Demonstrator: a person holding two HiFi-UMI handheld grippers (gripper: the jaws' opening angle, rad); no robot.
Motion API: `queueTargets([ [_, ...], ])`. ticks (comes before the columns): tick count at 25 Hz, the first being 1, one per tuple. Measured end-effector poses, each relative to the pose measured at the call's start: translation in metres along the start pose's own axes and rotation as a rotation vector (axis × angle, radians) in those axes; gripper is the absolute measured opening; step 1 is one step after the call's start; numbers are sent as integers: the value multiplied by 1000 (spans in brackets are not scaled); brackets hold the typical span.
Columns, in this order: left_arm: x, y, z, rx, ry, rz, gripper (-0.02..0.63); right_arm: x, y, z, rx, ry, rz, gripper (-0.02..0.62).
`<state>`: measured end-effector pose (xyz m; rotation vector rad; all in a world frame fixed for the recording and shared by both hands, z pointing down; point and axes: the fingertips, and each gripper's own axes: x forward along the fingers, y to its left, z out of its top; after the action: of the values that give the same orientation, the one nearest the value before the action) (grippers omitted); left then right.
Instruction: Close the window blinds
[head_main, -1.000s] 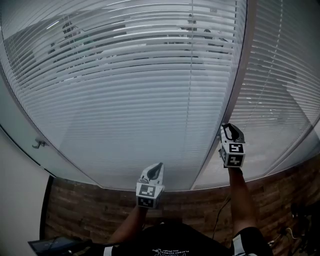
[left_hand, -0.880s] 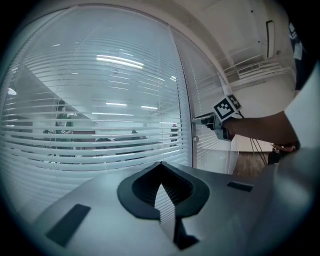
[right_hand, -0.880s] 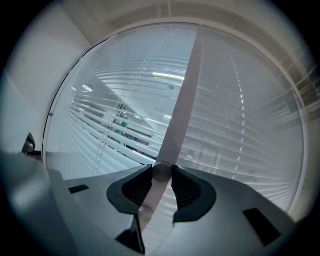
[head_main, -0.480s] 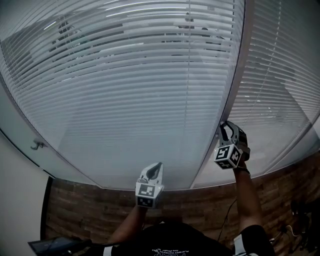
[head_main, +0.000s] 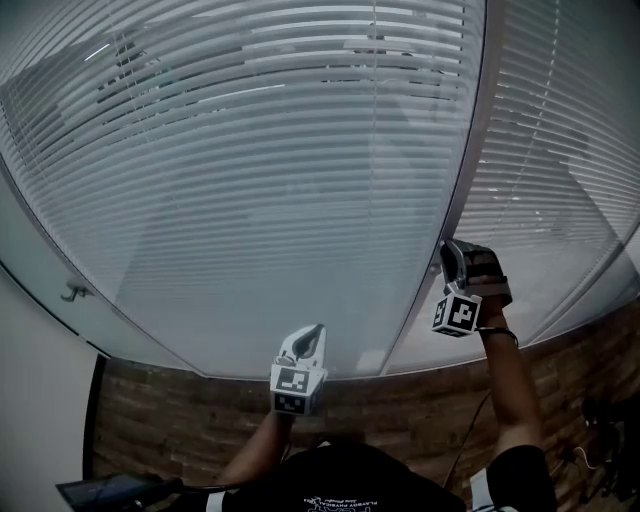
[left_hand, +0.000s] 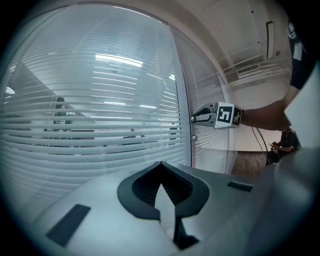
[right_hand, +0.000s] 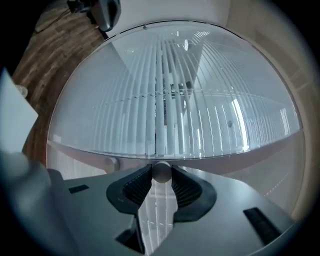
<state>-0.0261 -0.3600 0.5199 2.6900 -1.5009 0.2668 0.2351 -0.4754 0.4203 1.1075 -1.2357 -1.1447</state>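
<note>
Head view: the blinds fill the upper frame. My left gripper sits low centre, my right gripper right of centre. Left gripper view: jaws together, empty. Right gripper view: jaws clamped on a round knob, bottom centre.

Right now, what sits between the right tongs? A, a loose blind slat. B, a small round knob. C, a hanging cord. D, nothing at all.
B: in the right gripper view, the right tongs have their pads pressed against both sides of a small round knob.
</note>
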Motion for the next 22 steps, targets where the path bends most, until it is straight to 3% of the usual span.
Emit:
queueTargets([
  [3,-1,-1,-1,3,4,0,-5,0,0,1,7,-9,0,127],
  [6,-1,-4,-4,-2,24,-3,-5,-1,-2,-1,156,-26,-13,127],
  [8,-2,-5,-3,-5,18,-9,-5,-5,-5,-3,342,-52,8,127],
  [12,-5,-3,-5,3,11,-4,-5,-11,-11,-4,966,-168,117,140],
  [14,-5,-6,-5,-5,13,-11,-5,-9,-12,-9,1207,-190,135,143],
  [17,-7,-8,2,-6,-4,-10,-5,-4,-9,-13,1396,-188,141,143],
  [22,-9,-8,-2,-22,12,-16,-5,2,-11,-20,1519,-173,126,137],
])
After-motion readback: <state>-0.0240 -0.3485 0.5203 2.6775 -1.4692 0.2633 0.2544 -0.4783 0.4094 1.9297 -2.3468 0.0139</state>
